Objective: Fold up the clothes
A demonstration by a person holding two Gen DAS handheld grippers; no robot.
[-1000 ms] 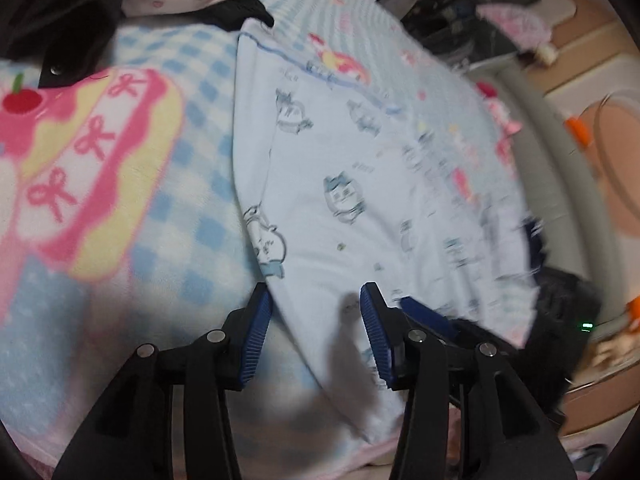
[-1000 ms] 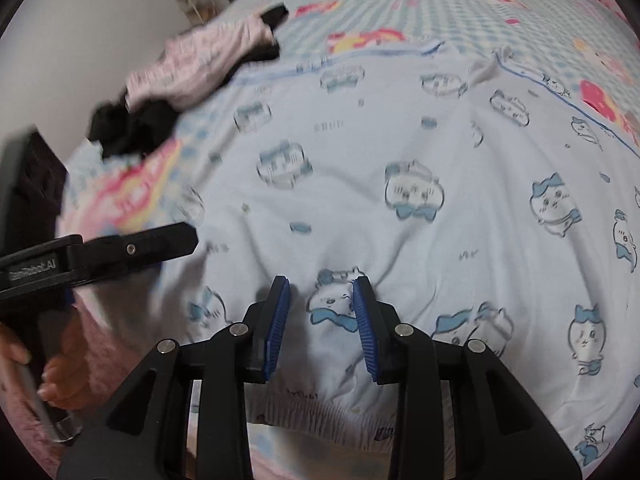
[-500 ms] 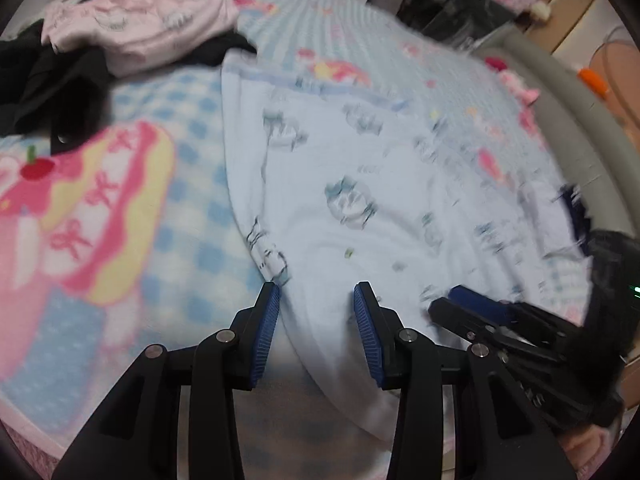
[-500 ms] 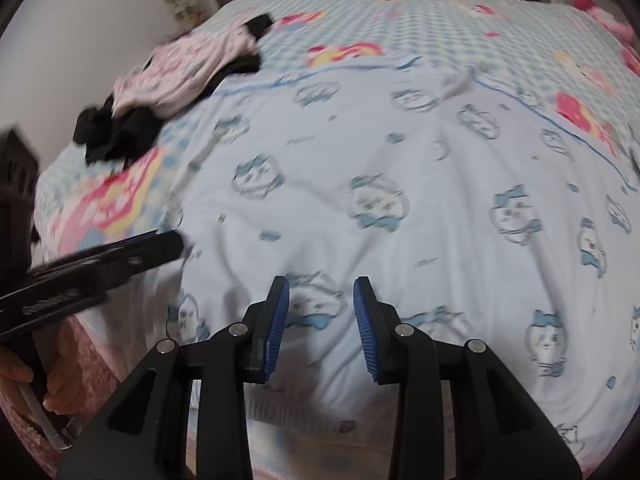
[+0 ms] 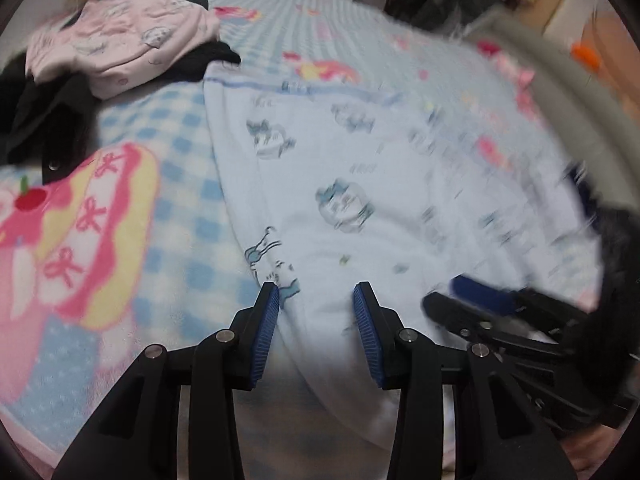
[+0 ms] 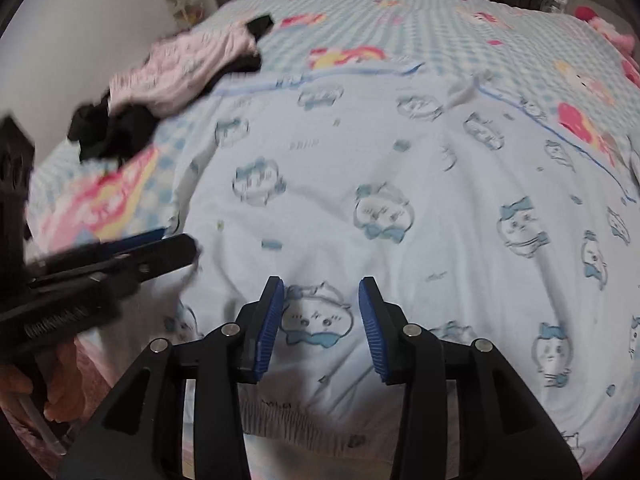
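A bed [image 6: 420, 4] with a blue checked cover carries a pale blue cartoon-print garment [image 6: 380, 184], spread flat and unfolded, its elastic hem at the near edge. Folding it appears to lie ahead. A heap of pink clothes [image 5: 120, 44] and black clothes [image 5: 44, 116] sits beyond, unfolded. The left gripper [image 5: 316, 320] and right gripper [image 6: 322, 316] hover over the hem, jaws apart, holding nothing. No containers show.
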